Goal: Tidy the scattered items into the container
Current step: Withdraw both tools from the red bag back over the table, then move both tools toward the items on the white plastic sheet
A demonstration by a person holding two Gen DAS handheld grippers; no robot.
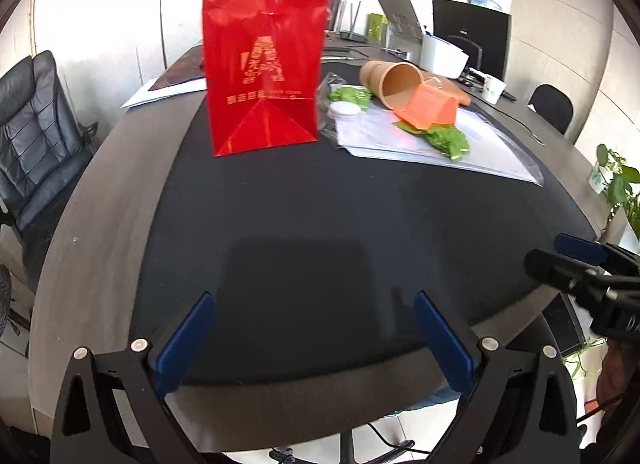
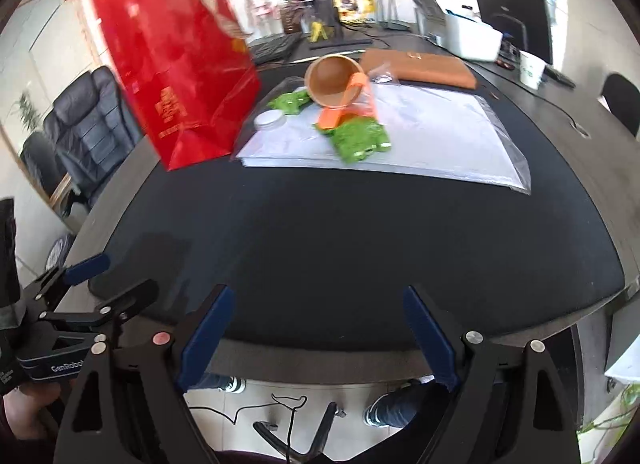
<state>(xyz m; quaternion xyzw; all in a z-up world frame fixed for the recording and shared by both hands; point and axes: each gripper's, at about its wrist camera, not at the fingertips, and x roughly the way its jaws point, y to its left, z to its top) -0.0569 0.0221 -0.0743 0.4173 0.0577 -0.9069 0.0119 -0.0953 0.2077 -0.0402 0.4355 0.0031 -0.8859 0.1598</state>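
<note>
A tall red paper bag [image 1: 262,52] stands upright on the black mat; it also shows in the right wrist view [image 2: 176,72]. To its right lie a tipped brown paper cup [image 1: 390,82] [image 2: 332,80], an orange packet [image 1: 430,108] [image 2: 340,108], green packets [image 1: 448,142] [image 2: 360,140] [image 1: 350,96] [image 2: 290,101] and a white lid [image 1: 344,110] [image 2: 270,120]. My left gripper [image 1: 314,298] is open and empty near the front edge. My right gripper [image 2: 318,292] is open and empty beside it.
A stack of white sheets in clear plastic [image 2: 432,132] lies under the items. A brown leather folder [image 2: 420,66], white box [image 2: 472,38], monitor [image 1: 472,34] and paper cup [image 2: 532,68] stand behind. Black office chair [image 1: 32,128] at left. The black mat [image 1: 320,216] fronts both grippers.
</note>
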